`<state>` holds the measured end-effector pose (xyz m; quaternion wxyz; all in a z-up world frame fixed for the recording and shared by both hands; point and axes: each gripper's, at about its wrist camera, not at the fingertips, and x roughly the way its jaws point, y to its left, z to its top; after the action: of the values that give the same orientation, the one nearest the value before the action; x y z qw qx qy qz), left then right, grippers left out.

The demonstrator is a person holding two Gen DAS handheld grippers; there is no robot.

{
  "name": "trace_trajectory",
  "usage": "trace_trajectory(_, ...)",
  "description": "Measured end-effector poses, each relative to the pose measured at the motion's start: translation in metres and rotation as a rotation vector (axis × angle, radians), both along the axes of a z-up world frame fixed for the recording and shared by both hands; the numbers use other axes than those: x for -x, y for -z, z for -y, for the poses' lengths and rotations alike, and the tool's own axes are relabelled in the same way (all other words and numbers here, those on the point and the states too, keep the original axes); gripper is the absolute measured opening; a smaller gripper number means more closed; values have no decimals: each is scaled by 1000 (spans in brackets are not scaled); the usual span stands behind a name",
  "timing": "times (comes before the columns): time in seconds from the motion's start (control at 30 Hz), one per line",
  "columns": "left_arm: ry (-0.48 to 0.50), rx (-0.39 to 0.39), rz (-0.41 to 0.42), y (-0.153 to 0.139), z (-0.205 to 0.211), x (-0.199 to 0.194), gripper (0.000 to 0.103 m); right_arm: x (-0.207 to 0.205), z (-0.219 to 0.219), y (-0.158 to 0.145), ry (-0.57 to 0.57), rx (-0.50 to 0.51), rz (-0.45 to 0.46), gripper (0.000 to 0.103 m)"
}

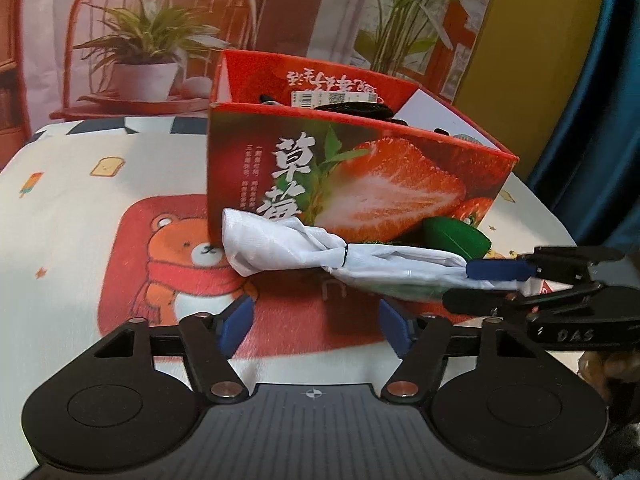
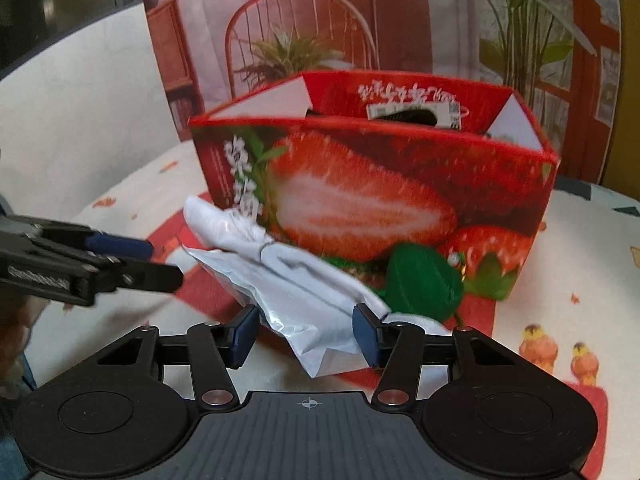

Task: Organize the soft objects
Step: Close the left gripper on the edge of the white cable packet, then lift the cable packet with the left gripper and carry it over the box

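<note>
Left wrist view: looks down over the left gripper [image 1: 316, 326], blue pads standing well apart with nothing between them but printed tablecloth [image 1: 80, 240]. Shows a white bundle [image 1: 280, 244] stretched sideways in front of a red strawberry box [image 1: 400, 184], cinched at its middle by a thin dark band and partly wrapped in clear film. Catches the right gripper [image 1: 458, 285] coming in from the right edge, jaws narrowed and pinching the bundle's right end, one blue pad above the cloth and a black finger below. Finds the bundle's left end just at the box's near left corner (touching it or not, cannot tell). Places a green pouch [image 1: 456, 236] at the foot of the box front, just behind the bundle. Makes out, inside the open-topped box, something dark [image 1: 352, 108] with a barcoded paper label [image 1: 320, 99] on it. Picks up a cartoon bear [image 1: 188, 256] in a red scarf on the cloth, left of the bundle.

Right wrist view: confirms the grip, with white cloth and crinkled film filling the space between the two blue pads. Sees the left gripper side-on at the left edge, fingers clear of the bundle and holding nothing. Keeps the box upright on the tablecloth, with the green pouch leaning at its lower front.
</note>
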<state>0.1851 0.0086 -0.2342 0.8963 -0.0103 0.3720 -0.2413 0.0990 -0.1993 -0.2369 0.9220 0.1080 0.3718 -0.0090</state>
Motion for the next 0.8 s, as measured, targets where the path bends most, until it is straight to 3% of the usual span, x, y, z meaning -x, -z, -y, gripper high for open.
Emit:
trace_trajectory(0.27,60,18,21,-4,16,-29,55,-12,19,-11,10,-21,33,49)
trace_trajectory(0.8,179,58,-3,4,46,-66,55,-28,52,-18,53,-18,50,45)
